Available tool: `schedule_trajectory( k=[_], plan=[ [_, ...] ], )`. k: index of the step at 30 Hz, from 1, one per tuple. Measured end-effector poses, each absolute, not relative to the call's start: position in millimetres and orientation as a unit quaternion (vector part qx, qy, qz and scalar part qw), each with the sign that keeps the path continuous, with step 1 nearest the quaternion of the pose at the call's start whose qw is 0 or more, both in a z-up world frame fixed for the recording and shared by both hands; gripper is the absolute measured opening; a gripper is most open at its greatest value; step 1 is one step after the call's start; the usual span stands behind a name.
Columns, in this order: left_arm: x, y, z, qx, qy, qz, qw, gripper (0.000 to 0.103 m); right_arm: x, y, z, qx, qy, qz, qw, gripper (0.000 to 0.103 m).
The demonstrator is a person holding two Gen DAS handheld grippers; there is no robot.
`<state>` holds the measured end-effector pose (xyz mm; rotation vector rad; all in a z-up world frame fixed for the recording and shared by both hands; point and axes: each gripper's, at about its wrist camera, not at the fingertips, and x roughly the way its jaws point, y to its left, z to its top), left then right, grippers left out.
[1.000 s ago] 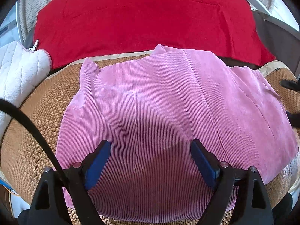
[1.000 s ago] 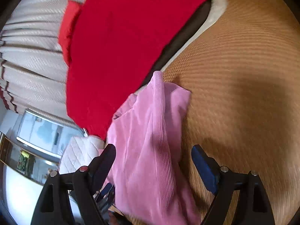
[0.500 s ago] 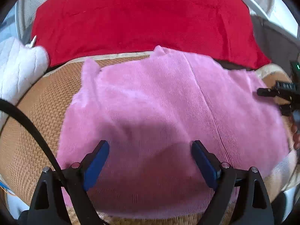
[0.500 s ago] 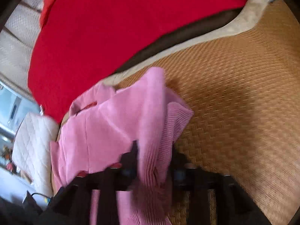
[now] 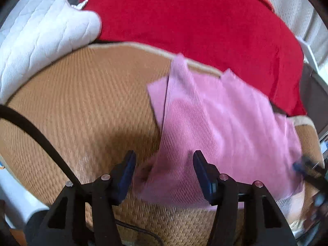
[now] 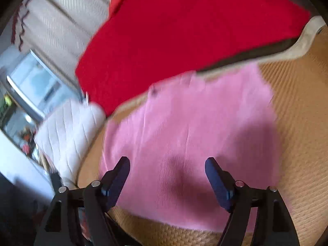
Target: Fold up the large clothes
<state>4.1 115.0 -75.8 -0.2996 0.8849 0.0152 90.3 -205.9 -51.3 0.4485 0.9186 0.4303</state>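
Pink ribbed garment (image 5: pixel 221 127) lies partly folded on woven mat (image 5: pixel 82 106), below red blanket (image 5: pixel 194 20). We judge it soft, light, limp; best pinched at side edge. Left claw (image 5: pixel 163 169) closing over its edge, right claw (image 6: pixel 167 173) opening above it; neither grips.

Pink ribbed garment (image 6: pixel 190 139) spread flat on woven tan mat (image 6: pixel 303 123), blurred by motion. Right gripper (image 6: pixel 167 172) above its near part, 2 blue-padded fingers (image 6: pixel 117 176) apart and opening, cloth lying beneath the gap, not pinched. Dark shadow on the cloth just ahead of the gap. Red blanket (image 6: pixel 184 24) beyond the mat's pale border. White quilted cushion (image 6: pixel 67 127) at left, beside the mat's edge. Window (image 6: pixel 34 84) farther left.
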Motion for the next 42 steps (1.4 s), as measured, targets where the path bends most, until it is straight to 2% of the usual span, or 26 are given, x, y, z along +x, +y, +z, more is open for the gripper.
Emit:
schedule_trajectory(
  k=[4, 7, 9, 12, 14, 19, 21, 23, 25, 26, 30, 32, 36, 42],
  plan=[
    [47.6, 114.2, -61.2, -0.129, 0.417, -0.009, 0.9, 0.059, 93.5, -198.4, -68.2, 0.21, 0.452, 0.205, 0.843, 0.079],
    [100.7, 112.5, -75.0, -0.107, 0.458, -0.007, 0.882, 0.059, 88.8, -213.7, -74.7, 0.228, 0.451, 0.213, 0.836, 0.079],
    [135.6, 117.4, -94.0, -0.095, 0.498, 0.0, 0.862, 0.043, 87.8, -222.5, -80.2, 0.237, 0.451, 0.218, 0.833, 0.079],
    [152.1, 136.0, -106.2, -0.124, 0.505, 0.027, 0.853, 0.042, 97.0, -227.7, -80.4, 0.243, 0.448, 0.225, 0.831, 0.079],
    [149.7, 137.2, -104.0, -0.123, 0.499, 0.03, 0.857, 0.046, 96.8, -229.3, -82.5, 0.244, 0.444, 0.228, 0.831, 0.079],
    [123.3, 135.5, -85.0, -0.113, 0.462, 0.037, 0.879, 0.048, 97.9, -237.5, -80.2, 0.262, 0.448, 0.23, 0.823, 0.079],
    [112.2, 137.3, -73.5, -0.119, 0.447, 0.035, 0.886, 0.051, 101.7, -242.4, -69.9, 0.274, 0.438, 0.235, 0.823, 0.079],
    [107.4, 134.7, -64.9, -0.122, 0.437, 0.03, 0.89, 0.06, 113.7, -256.5, -56.5, 0.296, 0.417, 0.239, 0.826, 0.079],
    [100.5, 125.2, -59.8, -0.115, 0.432, 0.026, 0.894, 0.06, 136.0, -275.2, -55.3, 0.326, 0.407, 0.227, 0.823, 0.08],
    [99.9, 120.8, -57.5, -0.108, 0.432, 0.024, 0.895, 0.06, 150.2, -285.5, -60.4, 0.342, 0.407, 0.221, 0.817, 0.084],
    [80.1, 106.4, -52.8, -0.083, 0.431, 0.024, 0.898, 0.069, 185.4, -325.7, -96.0, 0.395, 0.431, 0.134, 0.8, 0.084],
    [67.6, 101.7, -50.2, -0.075, 0.425, 0.027, 0.902, 0.072, 173.5, -326.6, -86.5, 0.404, 0.413, 0.132, 0.805, 0.084],
    [57.6, 100.0, -52.4, -0.074, 0.428, 0.023, 0.9, 0.072, 125.0, -297.7, -56.5, 0.329, 0.394, 0.151, 0.845, 0.084],
    [41.2, 91.9, -48.9, -0.072, 0.427, 0.012, 0.902, 0.072, 63.7, -276.0, -59.7, 0.313, 0.403, 0.176, 0.842, 0.084]
  ],
)
